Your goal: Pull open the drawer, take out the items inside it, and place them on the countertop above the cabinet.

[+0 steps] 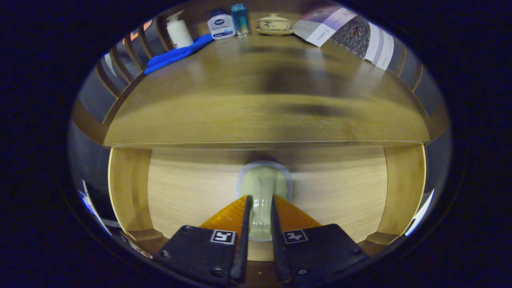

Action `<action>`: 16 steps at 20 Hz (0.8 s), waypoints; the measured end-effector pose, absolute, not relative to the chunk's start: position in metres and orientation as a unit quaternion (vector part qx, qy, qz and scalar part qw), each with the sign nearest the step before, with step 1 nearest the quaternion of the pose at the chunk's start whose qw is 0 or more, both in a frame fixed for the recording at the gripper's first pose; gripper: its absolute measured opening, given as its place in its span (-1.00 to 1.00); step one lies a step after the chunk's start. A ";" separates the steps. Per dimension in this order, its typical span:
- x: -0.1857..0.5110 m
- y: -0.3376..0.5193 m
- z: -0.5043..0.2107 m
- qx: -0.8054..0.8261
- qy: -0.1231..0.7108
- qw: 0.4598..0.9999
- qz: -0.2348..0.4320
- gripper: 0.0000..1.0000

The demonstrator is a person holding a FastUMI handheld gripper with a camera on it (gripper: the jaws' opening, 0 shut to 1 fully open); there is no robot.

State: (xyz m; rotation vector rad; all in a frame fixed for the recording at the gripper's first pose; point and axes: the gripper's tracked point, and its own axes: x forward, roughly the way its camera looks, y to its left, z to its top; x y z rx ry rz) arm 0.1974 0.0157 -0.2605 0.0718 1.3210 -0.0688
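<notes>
My gripper (261,208) is clenched on the drawer's pale handle (262,188), one finger on each side of it. The handle sits in the middle of the drawer front (192,192), just under the countertop's (264,108) front edge. Along the countertop's far edge stand a white pump bottle (179,32), a lotion bottle (221,26), a blue bottle (239,18) and a lidded cup (273,23); a blue cloth (176,54) lies at the far left corner, and a folded leaflet (348,34) leans at the far right.

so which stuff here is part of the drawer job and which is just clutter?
Job:
- drawer handle, pale, clamped between the claw fingers
- drawer front
- countertop above, where the items go

Just lying about, at the back of the countertop:
- white pump bottle
- lotion bottle
- blue bottle
- blue cloth
- lidded cup on saucer
- booklets
</notes>
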 end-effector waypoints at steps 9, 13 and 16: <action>0.176 0.023 -0.223 0.048 0.581 0.813 0.008 -0.58; 0.169 0.023 -0.192 0.063 0.550 0.833 0.022 -0.58; 0.162 0.025 -0.160 0.059 0.525 0.848 0.035 -0.58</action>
